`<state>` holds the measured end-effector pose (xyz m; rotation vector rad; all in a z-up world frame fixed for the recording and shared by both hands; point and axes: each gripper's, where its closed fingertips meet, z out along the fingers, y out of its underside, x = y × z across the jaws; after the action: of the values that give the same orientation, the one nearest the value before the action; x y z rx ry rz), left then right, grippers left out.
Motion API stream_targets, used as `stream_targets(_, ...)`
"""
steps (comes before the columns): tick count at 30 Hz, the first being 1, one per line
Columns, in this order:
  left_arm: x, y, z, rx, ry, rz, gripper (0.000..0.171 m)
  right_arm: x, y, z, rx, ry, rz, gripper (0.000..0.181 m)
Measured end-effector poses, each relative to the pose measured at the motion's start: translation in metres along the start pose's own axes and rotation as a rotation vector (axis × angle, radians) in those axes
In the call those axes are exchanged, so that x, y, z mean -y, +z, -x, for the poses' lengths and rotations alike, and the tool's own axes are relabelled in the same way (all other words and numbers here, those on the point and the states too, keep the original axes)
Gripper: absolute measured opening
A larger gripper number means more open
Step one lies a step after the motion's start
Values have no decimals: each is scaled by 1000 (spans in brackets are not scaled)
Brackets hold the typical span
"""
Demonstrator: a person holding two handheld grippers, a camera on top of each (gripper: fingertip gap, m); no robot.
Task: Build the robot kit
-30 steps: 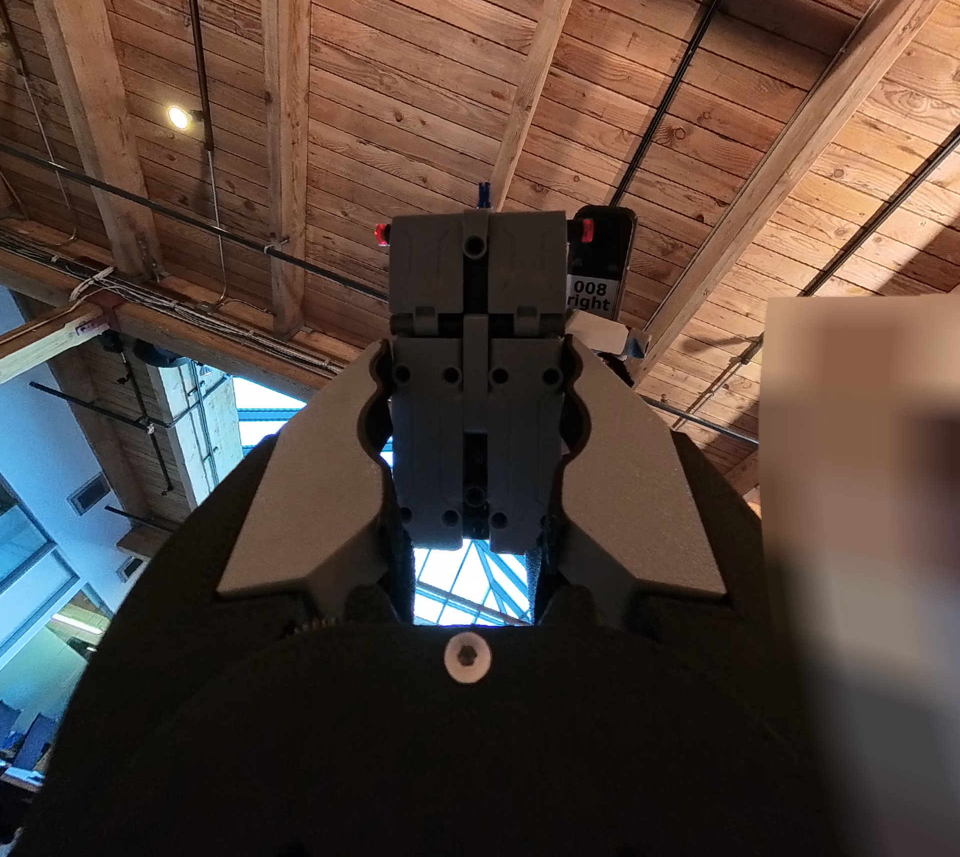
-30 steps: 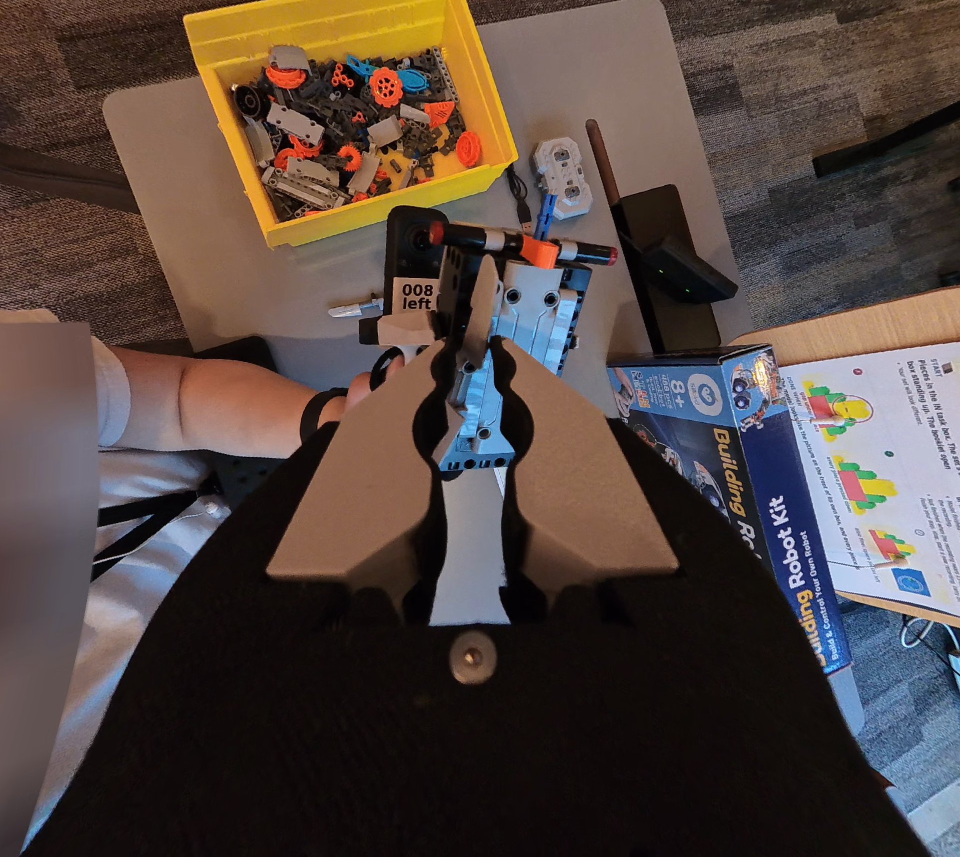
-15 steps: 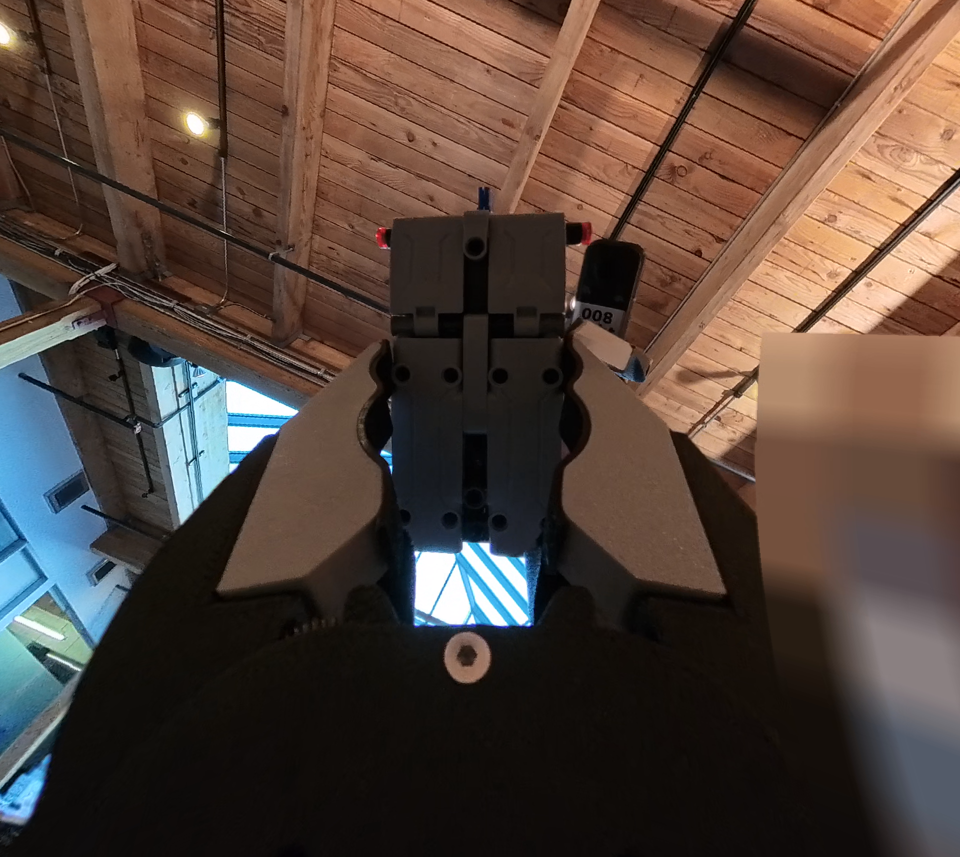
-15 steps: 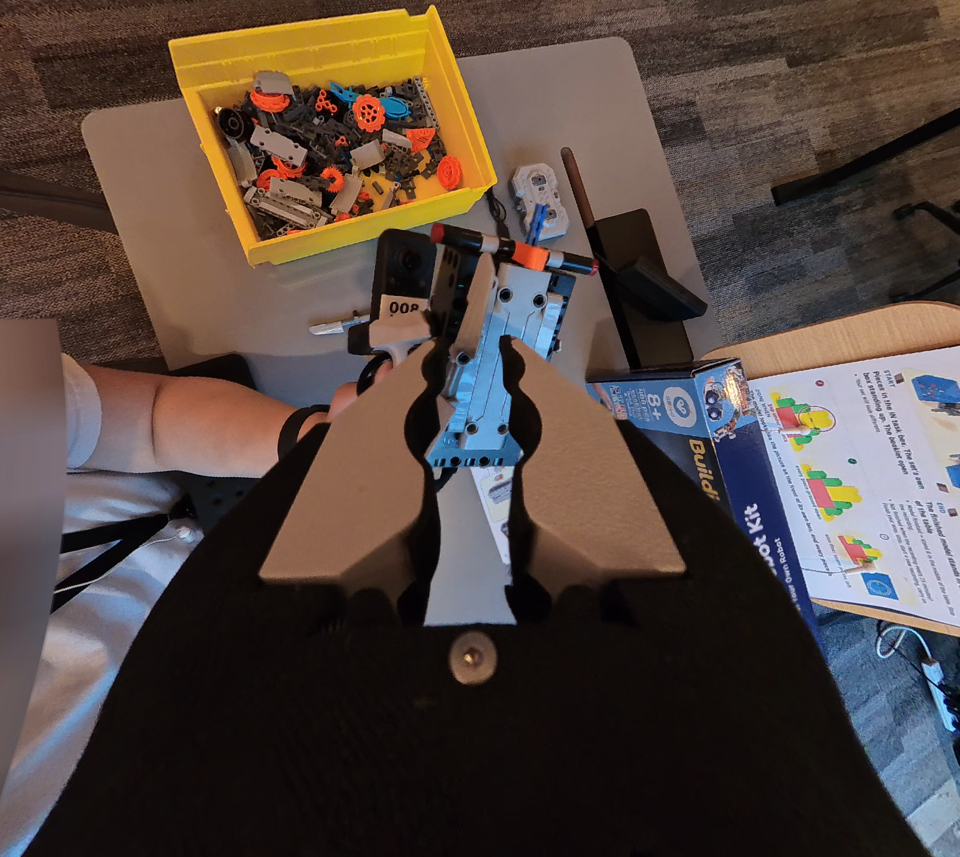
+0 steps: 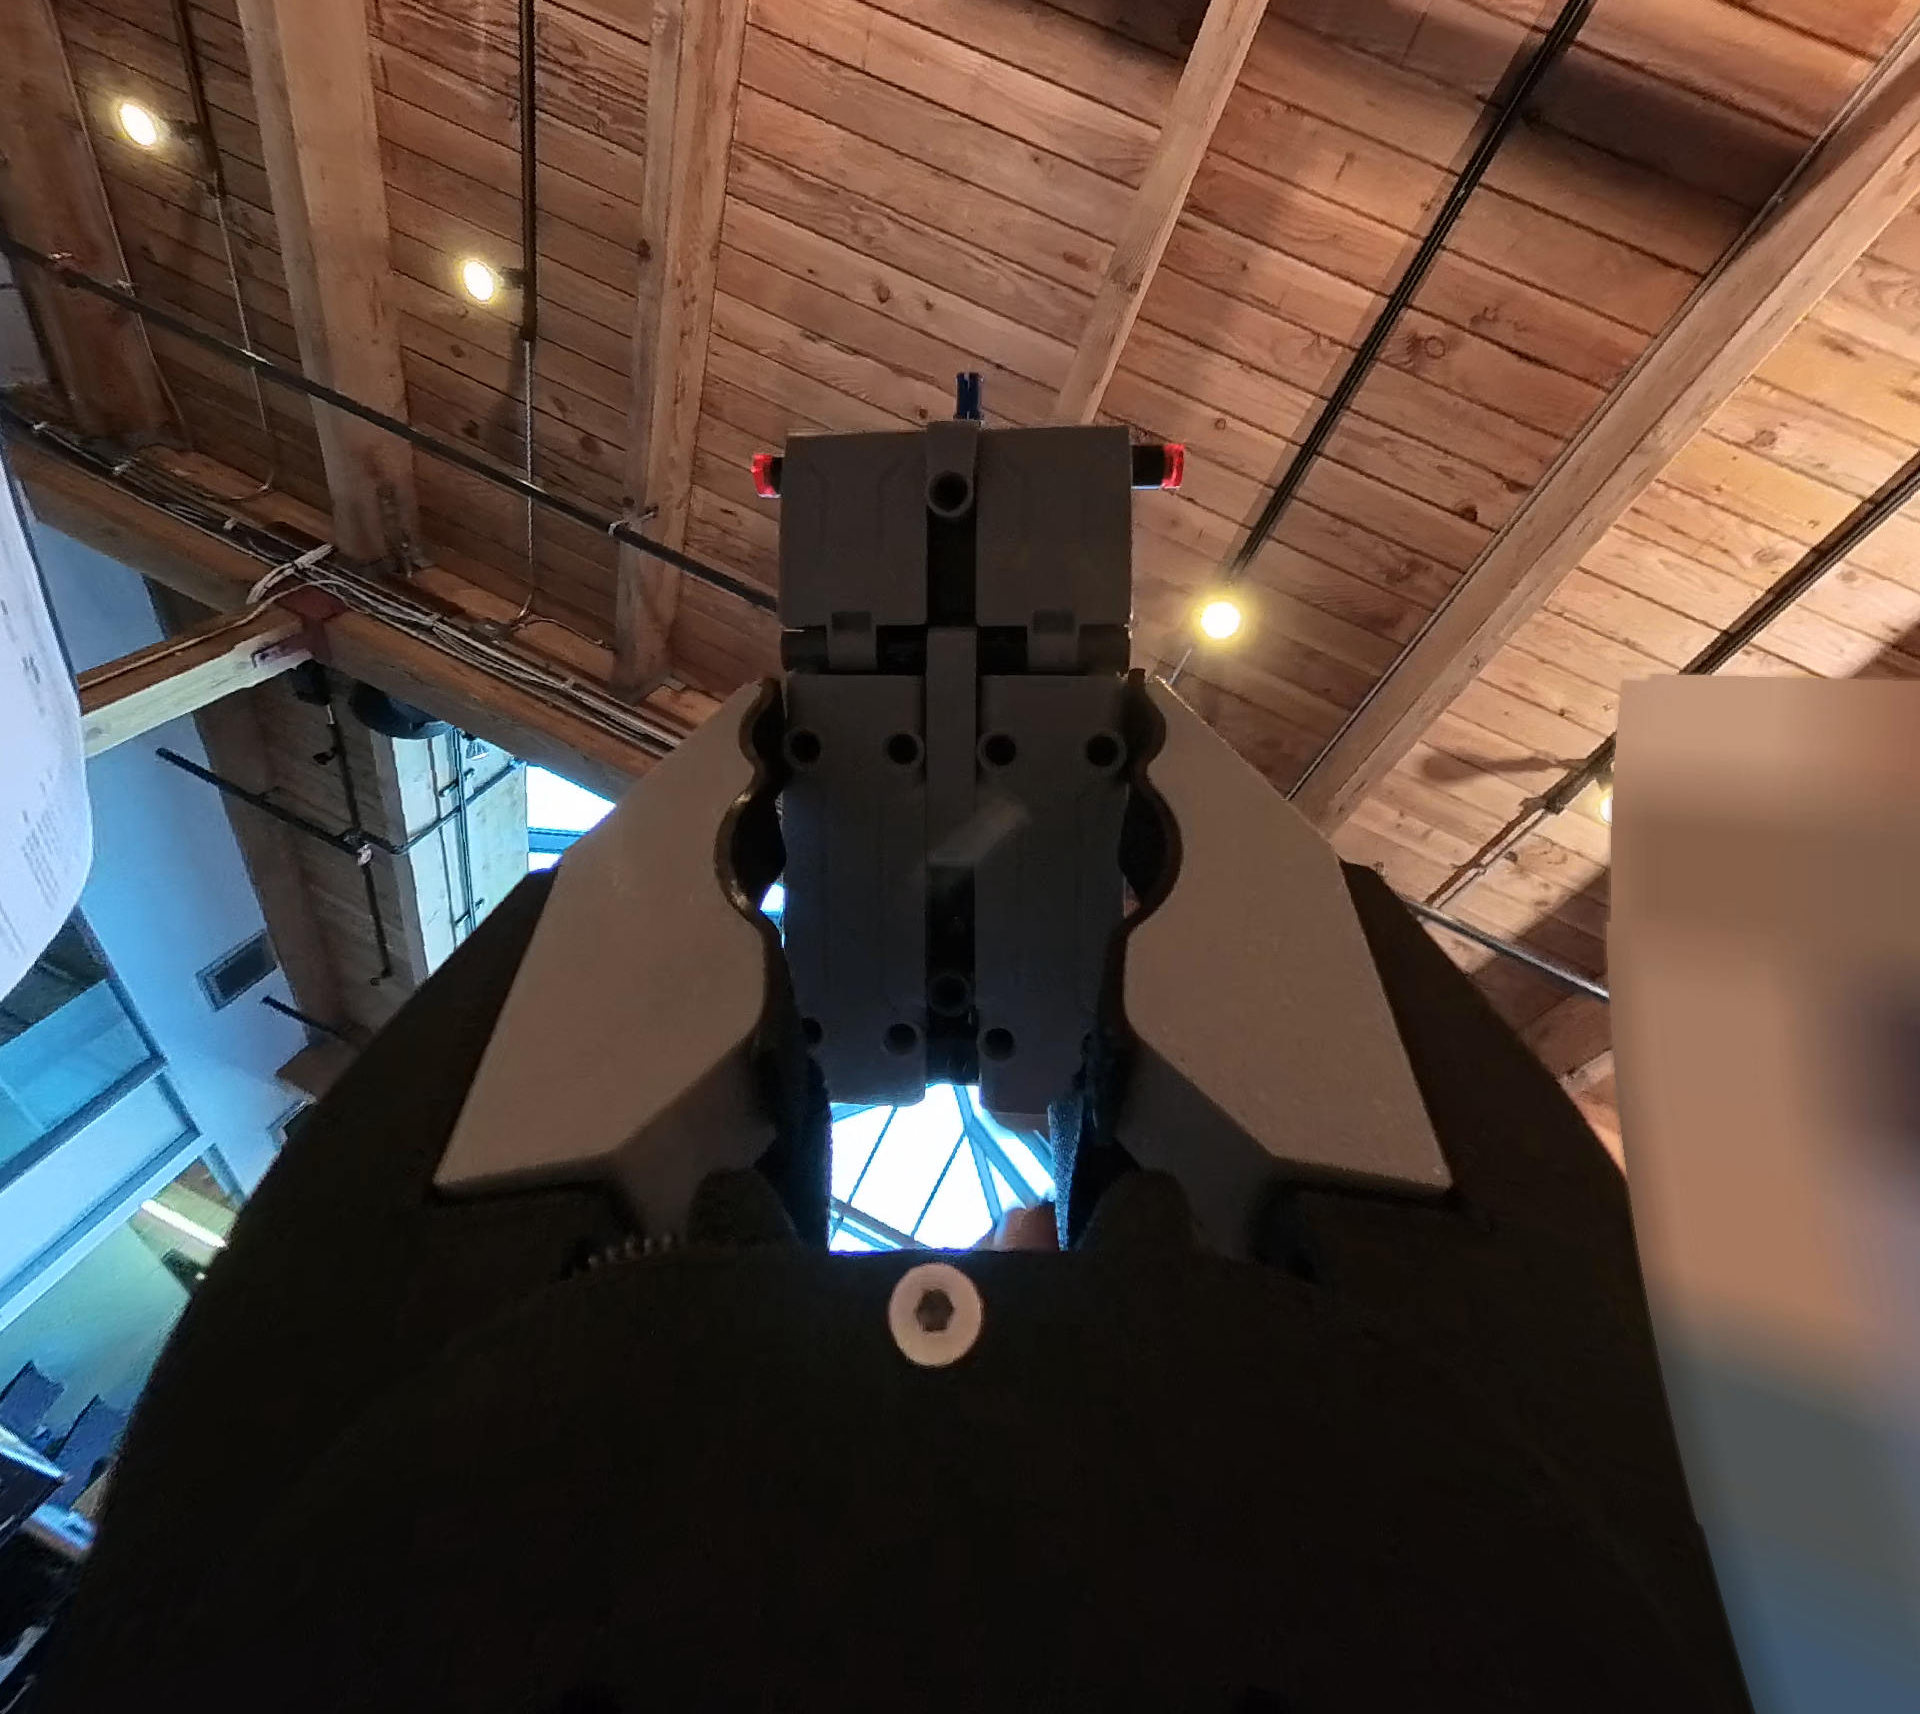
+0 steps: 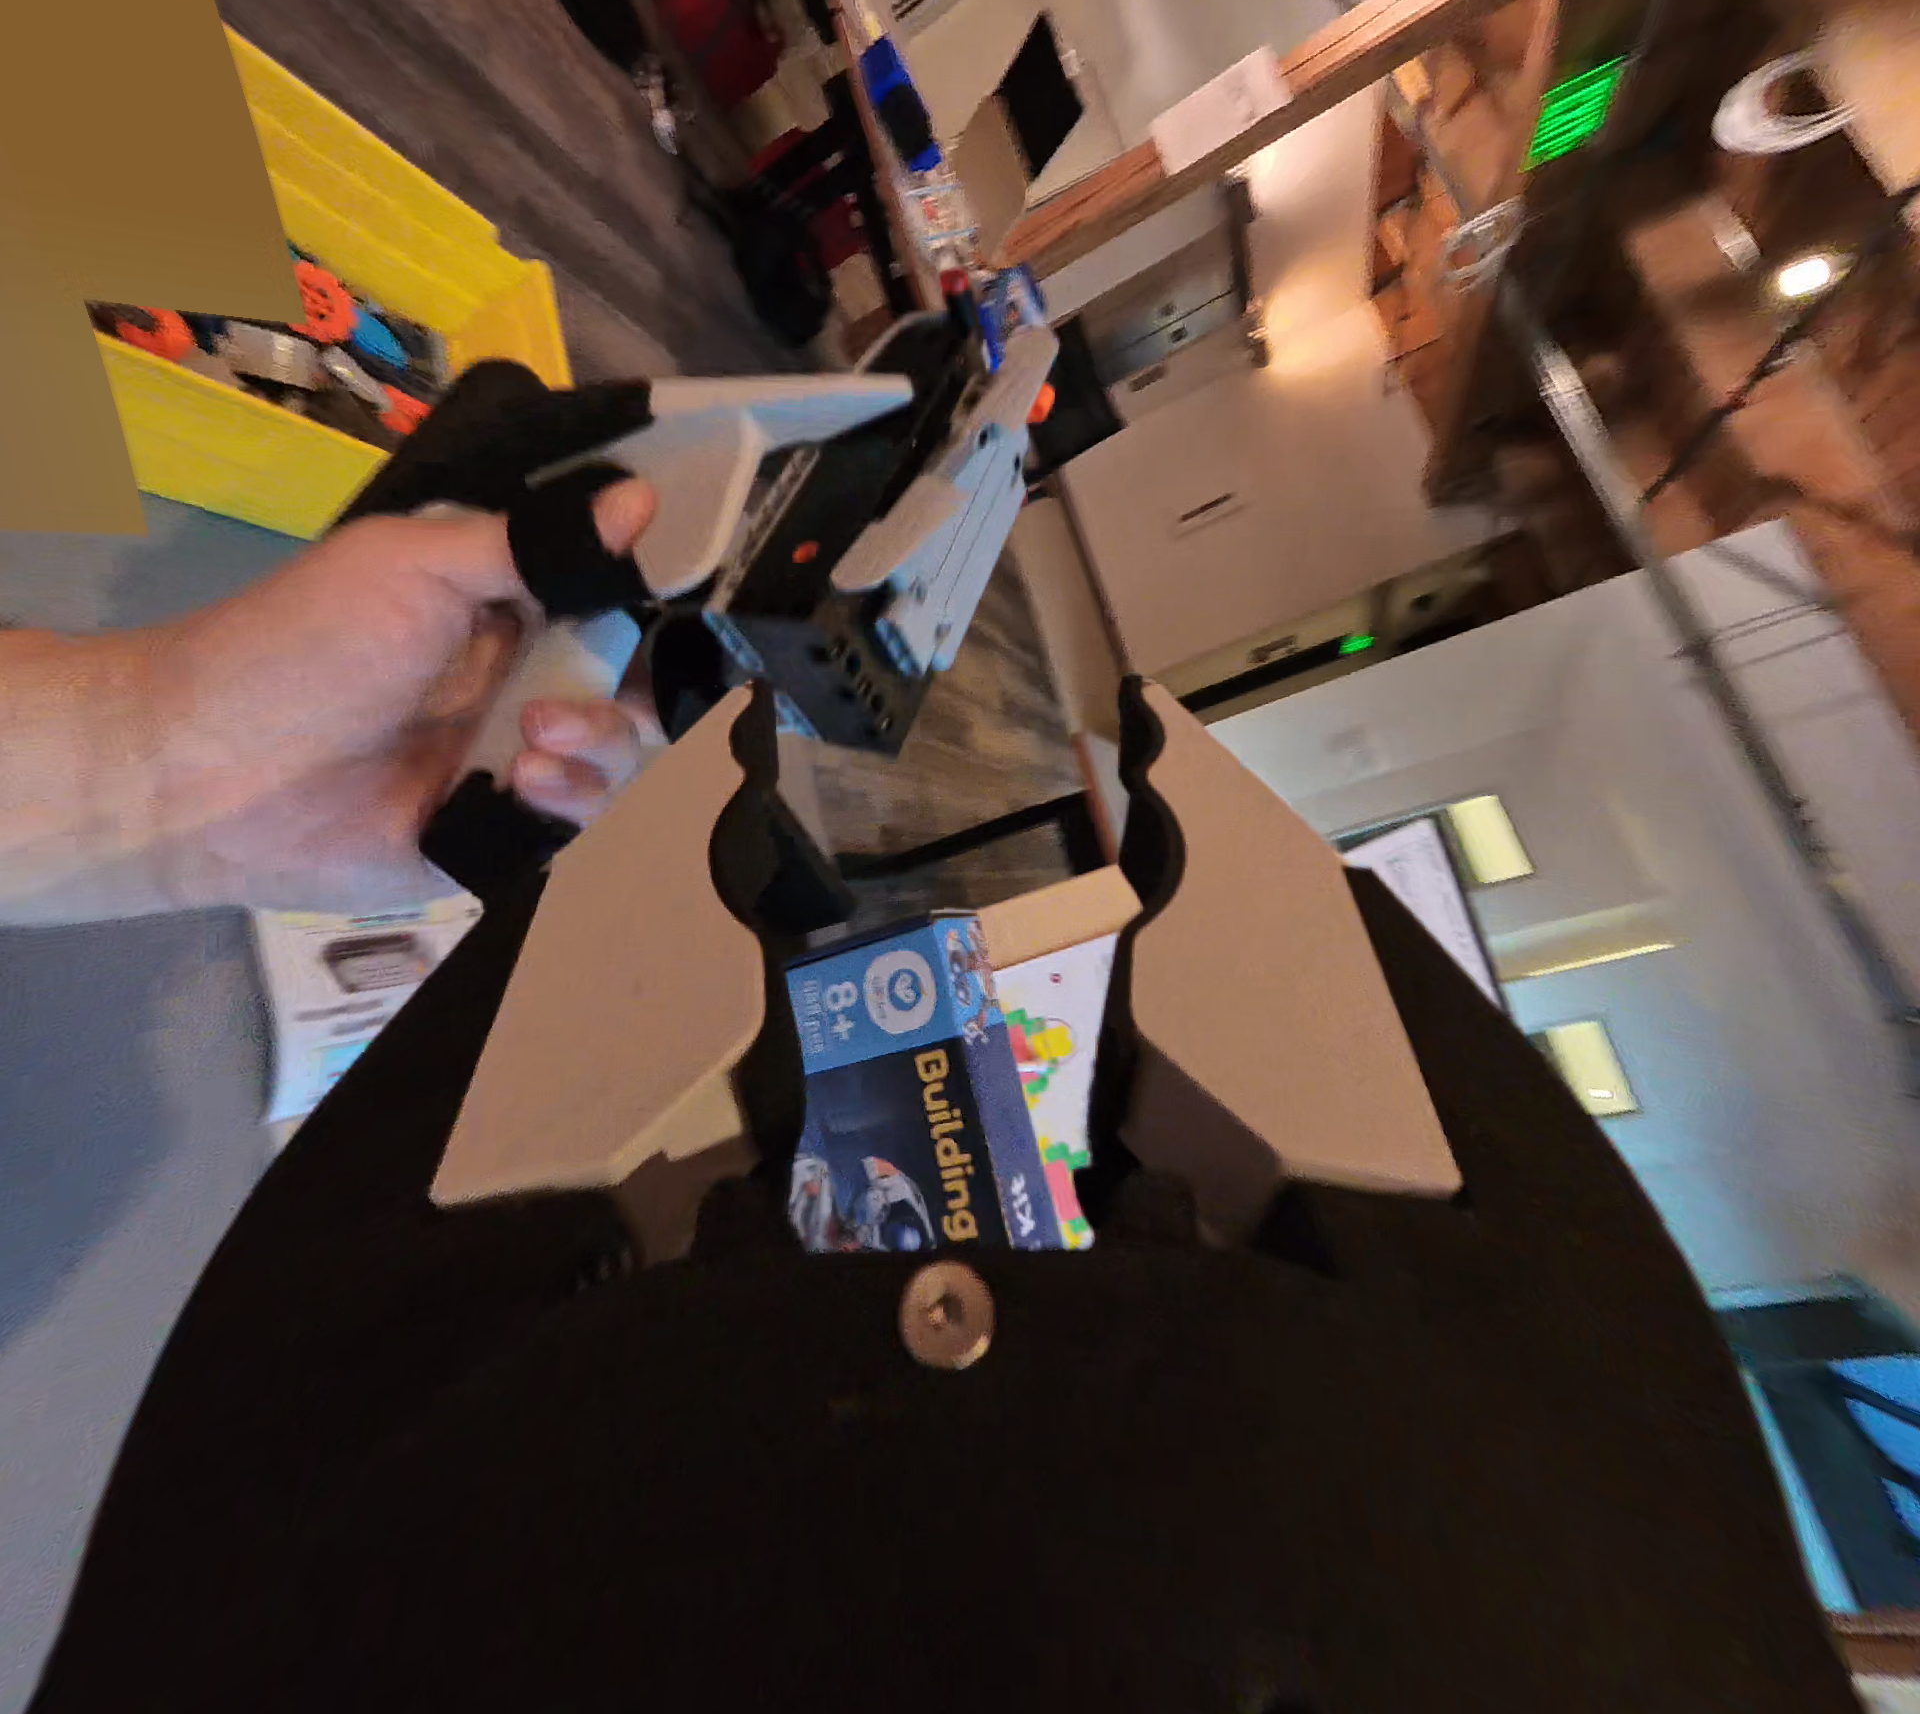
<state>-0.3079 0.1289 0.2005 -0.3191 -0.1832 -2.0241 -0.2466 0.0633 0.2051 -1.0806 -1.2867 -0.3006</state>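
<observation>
My left gripper (image 5: 951,708) points up at the wooden ceiling and is shut on a grey brick-built model (image 5: 951,729) with red pin ends at its top. In the right wrist view that model (image 6: 894,542) sits in the left gripper, held by a hand (image 6: 312,688), just above and left of my right gripper (image 6: 940,698). My right gripper is open and empty, its fingers (image 6: 665,926) apart and clear of the model. The view is blurred and tilted.
A yellow bin (image 6: 343,293) of loose orange, grey and black parts stands at the left on a grey table (image 6: 125,1093). A blue kit box (image 6: 904,1082) and a printed sheet (image 6: 1049,1041) lie beyond my right fingers. Shelves and cabinets fill the background. The left gripper's tips are roughly 10 centimeters from the right gripper's.
My right gripper has let go of the model, opened and swung away sideways. The left gripper still holds the model pointing up; the right gripper no longer shows behind it.
</observation>
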Motion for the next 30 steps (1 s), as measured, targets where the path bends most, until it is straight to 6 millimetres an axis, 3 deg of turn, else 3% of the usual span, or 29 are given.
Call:
stream_targets(5,-15,3,-1,-1,-30,24,63,-21,-2,22,-226,-141,-95,65)
stream_targets(10,-23,2,5,16,-92,29,63,-33,8,22,-324,-199,-77,58)
stream_targets(20,-31,3,6,17,-102,47,63,-26,22,31,-371,-258,-93,49)
stream_targets(30,-46,10,-6,-28,-128,77,63,-13,7,22,-498,-281,-146,34)
